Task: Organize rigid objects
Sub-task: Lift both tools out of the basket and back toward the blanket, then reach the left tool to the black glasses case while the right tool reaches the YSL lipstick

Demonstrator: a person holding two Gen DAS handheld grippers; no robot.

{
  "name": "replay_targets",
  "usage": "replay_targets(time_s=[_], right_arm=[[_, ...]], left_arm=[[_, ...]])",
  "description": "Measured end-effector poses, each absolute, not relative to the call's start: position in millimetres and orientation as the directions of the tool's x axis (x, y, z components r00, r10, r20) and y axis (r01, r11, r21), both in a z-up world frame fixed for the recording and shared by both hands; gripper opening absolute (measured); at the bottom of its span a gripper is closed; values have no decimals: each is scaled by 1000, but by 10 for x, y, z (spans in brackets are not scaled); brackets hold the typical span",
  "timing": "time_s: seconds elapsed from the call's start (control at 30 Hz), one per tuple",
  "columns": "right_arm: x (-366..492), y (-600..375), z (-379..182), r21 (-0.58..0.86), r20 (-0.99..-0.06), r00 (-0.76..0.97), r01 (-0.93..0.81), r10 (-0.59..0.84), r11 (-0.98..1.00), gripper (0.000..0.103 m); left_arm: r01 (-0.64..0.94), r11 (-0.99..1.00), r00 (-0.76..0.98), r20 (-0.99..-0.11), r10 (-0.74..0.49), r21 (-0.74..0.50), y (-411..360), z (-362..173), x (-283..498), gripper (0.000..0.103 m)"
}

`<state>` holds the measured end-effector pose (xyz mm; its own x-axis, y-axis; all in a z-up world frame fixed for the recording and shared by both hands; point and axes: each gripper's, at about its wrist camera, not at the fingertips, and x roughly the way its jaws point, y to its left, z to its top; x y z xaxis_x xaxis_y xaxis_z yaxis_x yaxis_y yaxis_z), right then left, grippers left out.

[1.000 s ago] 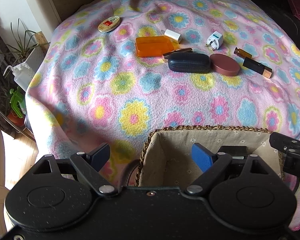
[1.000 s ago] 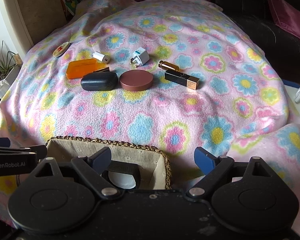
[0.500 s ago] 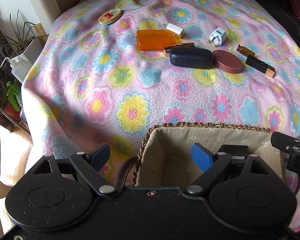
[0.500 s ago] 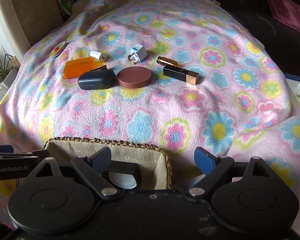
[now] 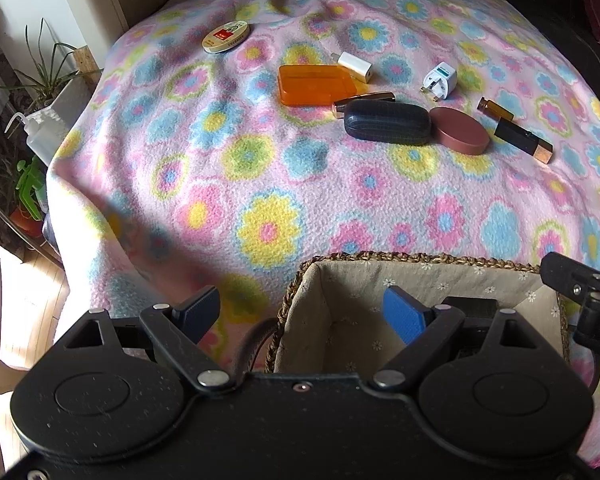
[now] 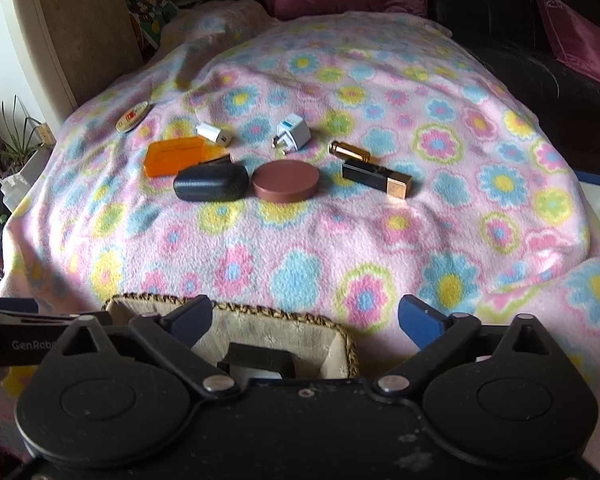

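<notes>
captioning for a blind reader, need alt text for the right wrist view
The right claw hangs open and empty over a woven basket on a flowered blanket. Further back lie an orange box, a dark case, a round brown lid and a white plug adapter.

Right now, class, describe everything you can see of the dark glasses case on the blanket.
The glasses case is a dark navy, rounded oblong with a finely textured hard-looking shell, shut, lying flat on the flowered blanket. A brown round compact sits beside one end, an orange box behind it. A slim gold-tipped tube lies along its far edge.
</notes>
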<state>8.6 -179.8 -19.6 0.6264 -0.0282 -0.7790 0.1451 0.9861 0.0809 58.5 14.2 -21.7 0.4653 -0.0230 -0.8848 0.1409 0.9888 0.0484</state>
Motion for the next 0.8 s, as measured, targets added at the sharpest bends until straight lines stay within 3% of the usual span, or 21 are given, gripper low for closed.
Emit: replay_targets(time_s=[0.4, 0.8], right_arm=[[289, -1886, -304, 69, -790, 610, 188, -62, 980, 102], [548, -1975, -449, 79, -831, 553, 226, -61, 971, 91]], left_arm=[[141, 989, 466, -885, -23, 48, 81, -210, 751, 86], [199, 979, 467, -883, -52, 48, -95, -255, 1275, 86]])
